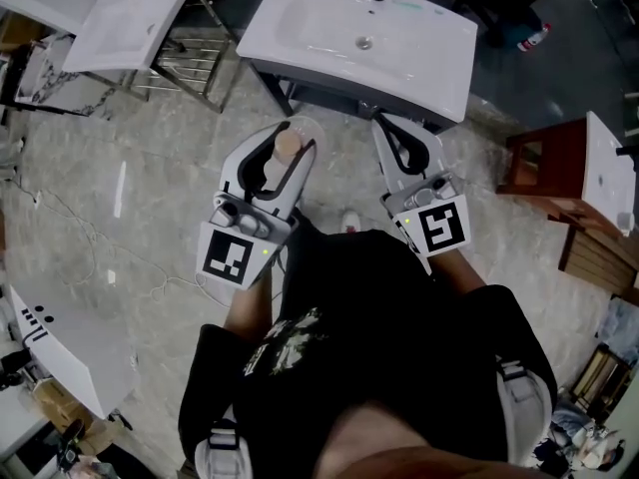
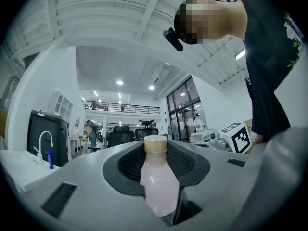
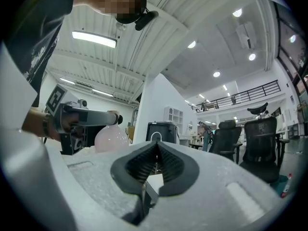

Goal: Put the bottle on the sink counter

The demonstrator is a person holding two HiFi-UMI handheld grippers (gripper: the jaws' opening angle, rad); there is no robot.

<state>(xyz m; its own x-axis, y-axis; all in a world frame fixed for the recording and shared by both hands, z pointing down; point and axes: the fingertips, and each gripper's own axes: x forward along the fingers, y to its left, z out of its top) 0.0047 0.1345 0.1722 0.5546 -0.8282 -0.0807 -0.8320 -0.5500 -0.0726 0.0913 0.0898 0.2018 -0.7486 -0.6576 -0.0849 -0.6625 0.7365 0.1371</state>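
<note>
Bottle (image 2: 158, 186) (pale pink, tan cap) sits pinched in left gripper (image 1: 292, 136); right gripper (image 1: 397, 130) pressed together, empty.

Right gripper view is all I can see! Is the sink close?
Observer: Head view shows the sink just ahead of the left gripper and right gripper.
Operator: Is the bottle squeezed tight?
Observer: Left gripper view shows the left fingers pressing both sides of the bottle.
Operator: What's on top of it?
Observer: A tan cap.
</note>
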